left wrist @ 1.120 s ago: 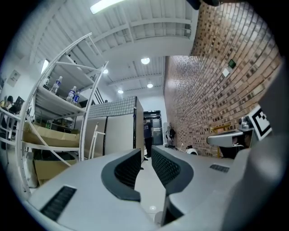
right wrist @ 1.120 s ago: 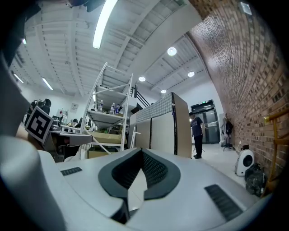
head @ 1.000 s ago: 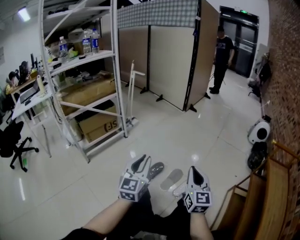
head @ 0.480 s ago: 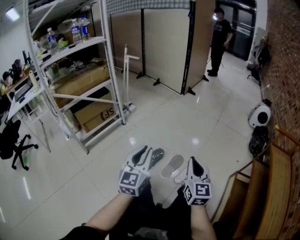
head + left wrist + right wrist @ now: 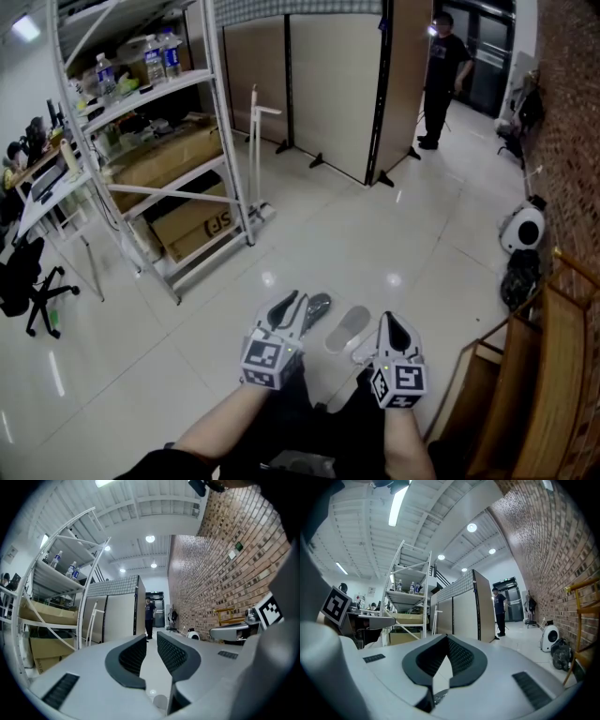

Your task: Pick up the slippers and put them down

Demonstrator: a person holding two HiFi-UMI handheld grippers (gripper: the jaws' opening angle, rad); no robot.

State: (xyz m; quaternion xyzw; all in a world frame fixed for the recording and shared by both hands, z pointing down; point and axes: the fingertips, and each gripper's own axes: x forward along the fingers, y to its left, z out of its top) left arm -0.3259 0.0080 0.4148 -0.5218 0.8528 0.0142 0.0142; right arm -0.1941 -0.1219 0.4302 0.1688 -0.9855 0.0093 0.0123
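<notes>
The 2 slippers lie side by side on the glossy white tile floor [image 5: 412, 234], just beyond the grippers: a dark grey slipper [image 5: 315, 307] on the left and a pale slipper [image 5: 348, 329] to its right. Both grippers are held low and near the person. The left gripper [image 5: 289, 314] points at the dark slipper, and its tips overlap that slipper's near end in the head view, though contact cannot be told. Its fingers stand a narrow gap apart, with only floor between them. The right gripper [image 5: 389, 325] sits just right of the pale slipper, its fingertips closed together on nothing. To the far left stands a white metal shelving rack [image 5: 220, 131] with cardboard boxes [image 5: 192, 230] low down and bottles [image 5: 155, 61] on top. Beige partition screens [image 5: 328, 84] stand behind it, and a person [image 5: 445, 70] stands by the far doorway. A brick wall [image 5: 572, 112] runs along the right, with a wooden frame [image 5: 553, 375] near it.
</notes>
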